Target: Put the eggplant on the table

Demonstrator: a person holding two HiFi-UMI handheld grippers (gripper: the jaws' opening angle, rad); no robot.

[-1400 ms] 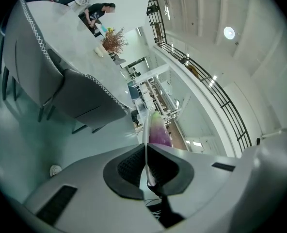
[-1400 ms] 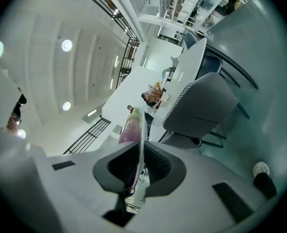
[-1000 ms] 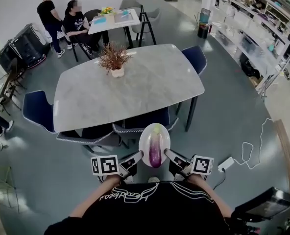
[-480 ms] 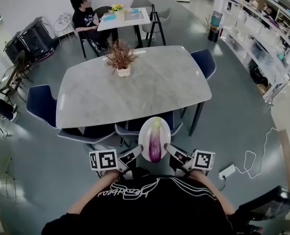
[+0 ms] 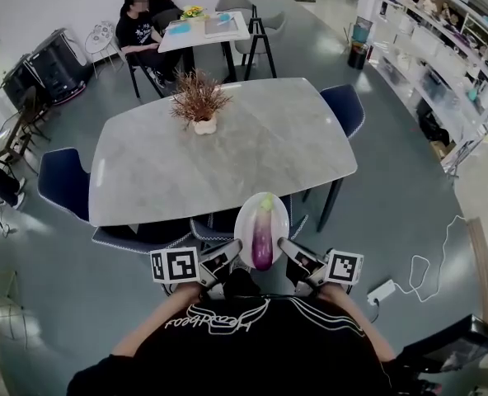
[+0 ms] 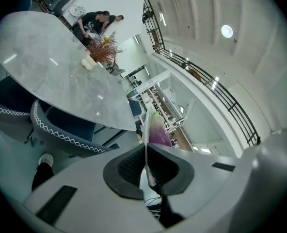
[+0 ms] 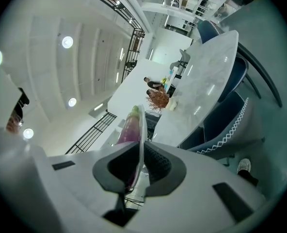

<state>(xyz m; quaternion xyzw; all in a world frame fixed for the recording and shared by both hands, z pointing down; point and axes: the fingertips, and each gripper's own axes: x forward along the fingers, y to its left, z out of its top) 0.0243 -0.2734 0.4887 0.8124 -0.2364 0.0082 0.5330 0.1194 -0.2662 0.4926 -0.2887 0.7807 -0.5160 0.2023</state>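
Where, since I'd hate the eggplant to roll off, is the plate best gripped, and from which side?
Grip the plate by its thin rim, at opposite edges, coming in level from left and right. The rim slips between jaws, and the eggplant lies along the middle, leaving both side edges free. The left hand-held gripper and right hand-held gripper pinch it so.

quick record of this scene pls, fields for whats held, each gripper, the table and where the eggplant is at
held: white plate with an eggplant lying on it
left gripper: shut on the white plate's left rim
right gripper: shut on the white plate's right rim
table: grey top, ahead of the plate
on table: potted dried plant
eggplant status: on the carried plate, not yet on the table
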